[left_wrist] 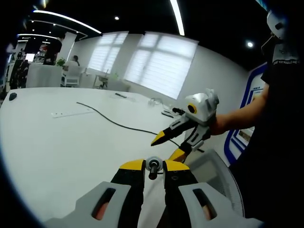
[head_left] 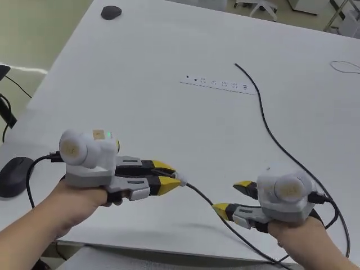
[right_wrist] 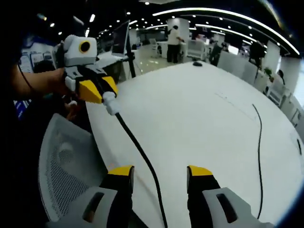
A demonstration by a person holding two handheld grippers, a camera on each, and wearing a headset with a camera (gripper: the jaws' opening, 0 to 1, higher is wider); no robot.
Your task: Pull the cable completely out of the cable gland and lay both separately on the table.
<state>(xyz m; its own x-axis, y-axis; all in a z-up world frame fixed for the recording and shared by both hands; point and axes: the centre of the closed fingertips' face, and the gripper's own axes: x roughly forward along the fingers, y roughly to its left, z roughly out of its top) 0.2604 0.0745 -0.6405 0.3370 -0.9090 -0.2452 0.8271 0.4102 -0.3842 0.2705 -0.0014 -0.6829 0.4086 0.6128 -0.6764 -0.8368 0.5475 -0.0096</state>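
Observation:
My left gripper [head_left: 171,174] is shut on a small white cable gland [head_left: 181,180], which sticks out past its yellow tips above the table's front edge. A black cable [head_left: 270,135] leaves the gland, drops down to the right, loops near the edge and runs away across the white table [head_left: 140,73]. My right gripper [head_left: 232,197] is open, with the cable passing between its jaws, not pinched. In the left gripper view the gland [left_wrist: 153,166] sits clamped between the jaws. In the right gripper view the cable [right_wrist: 142,152] runs from the gland [right_wrist: 110,102] down between the open jaws.
A white power strip [head_left: 216,84] lies mid-table. A dark round object [head_left: 111,12] rests at the far left corner, a black mouse [head_left: 14,174] at the left edge. A thin wire loop [head_left: 344,66] lies far right. A mesh chair [right_wrist: 66,156] stands below the table edge.

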